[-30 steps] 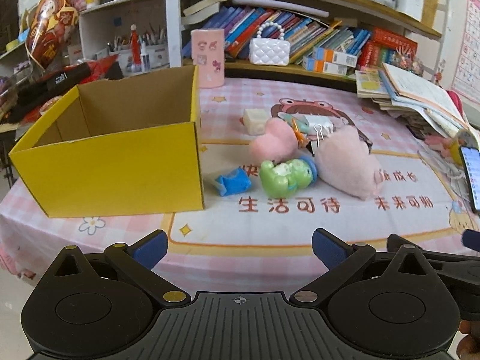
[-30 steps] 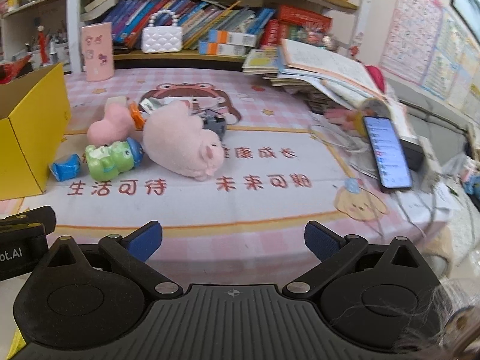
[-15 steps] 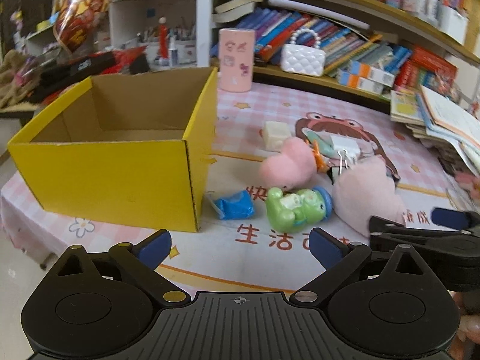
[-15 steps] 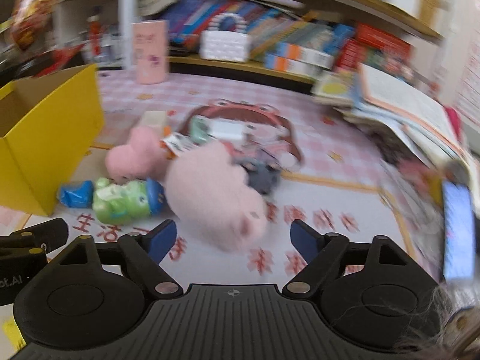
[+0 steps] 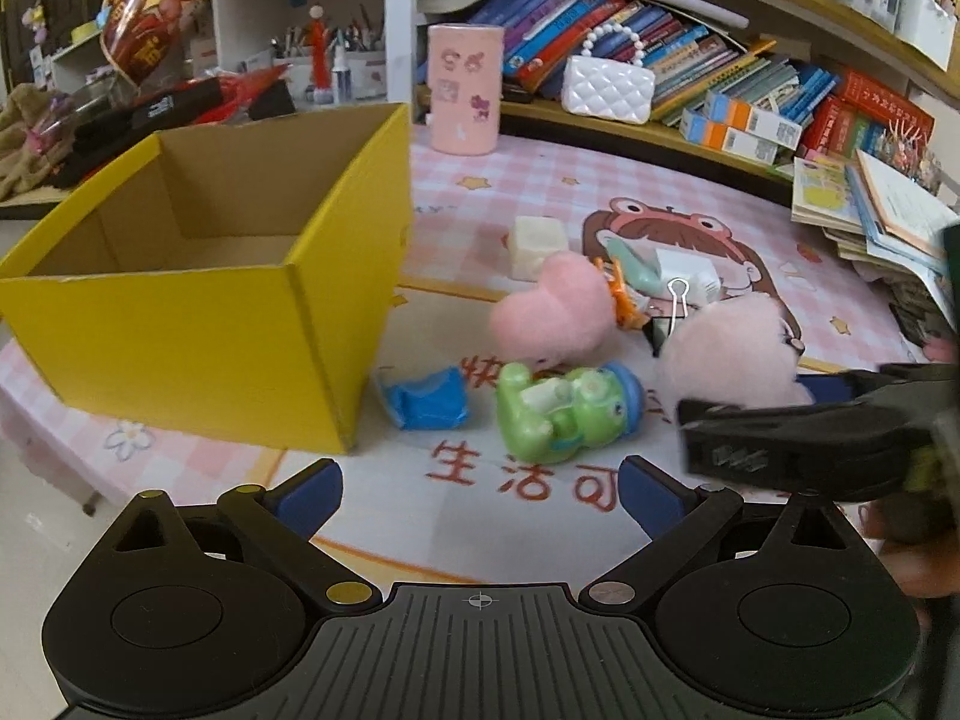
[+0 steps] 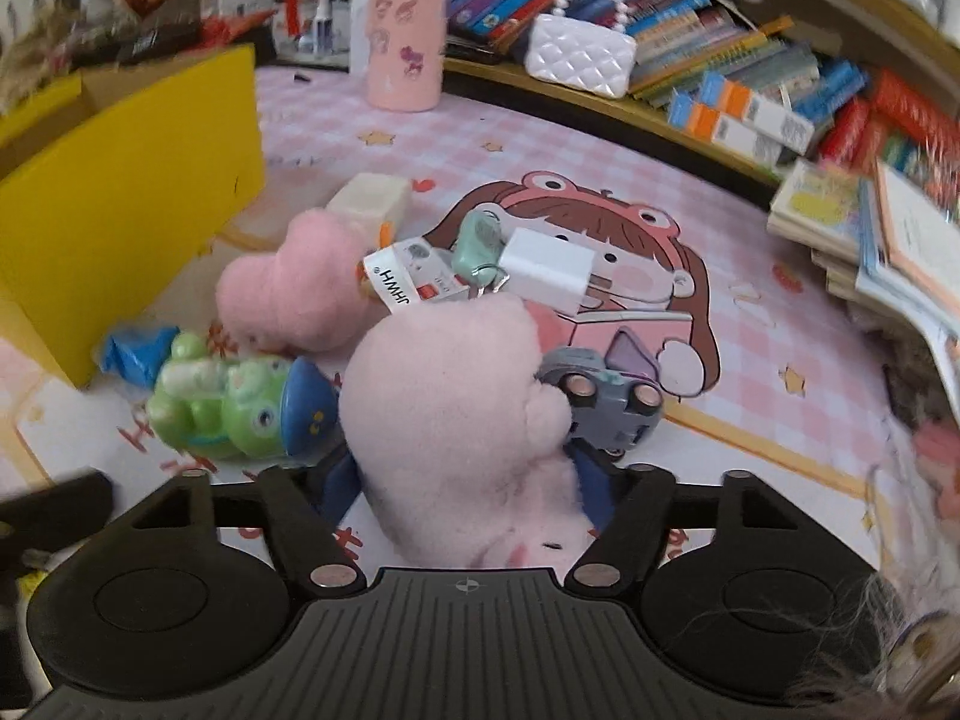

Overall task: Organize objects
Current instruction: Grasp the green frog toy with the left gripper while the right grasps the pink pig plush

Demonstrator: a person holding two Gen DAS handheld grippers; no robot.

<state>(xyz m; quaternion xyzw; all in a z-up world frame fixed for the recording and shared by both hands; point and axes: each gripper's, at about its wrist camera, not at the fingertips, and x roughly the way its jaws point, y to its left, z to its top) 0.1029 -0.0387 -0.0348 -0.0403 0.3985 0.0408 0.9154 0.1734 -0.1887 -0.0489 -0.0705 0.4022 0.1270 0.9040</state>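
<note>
A yellow cardboard box (image 5: 198, 324) stands open and empty at the left of the table. Beside it lie a blue wrapper (image 5: 427, 399), a green frog toy (image 5: 564, 414), a pink heart plush (image 5: 552, 312) and a big pink pig plush (image 6: 456, 420). My right gripper (image 6: 465, 486) has its fingers on both sides of the pig plush, which lies on the table; in the left wrist view it (image 5: 780, 414) reaches across the pig (image 5: 726, 348). My left gripper (image 5: 480, 489) is open and empty, just short of the frog toy.
A grey toy car (image 6: 606, 408), white charger (image 6: 549, 276), binder clip (image 5: 675, 306) and cream cube (image 5: 534, 246) lie near the plush toys. A pink cup (image 5: 465, 96) and white purse (image 5: 606, 87) stand at the back. Book stacks (image 5: 864, 210) fill the right.
Both grippers have moved forward toward the toys. My right gripper has swung left and come around the pink pig plush, its fingers now closer together.
</note>
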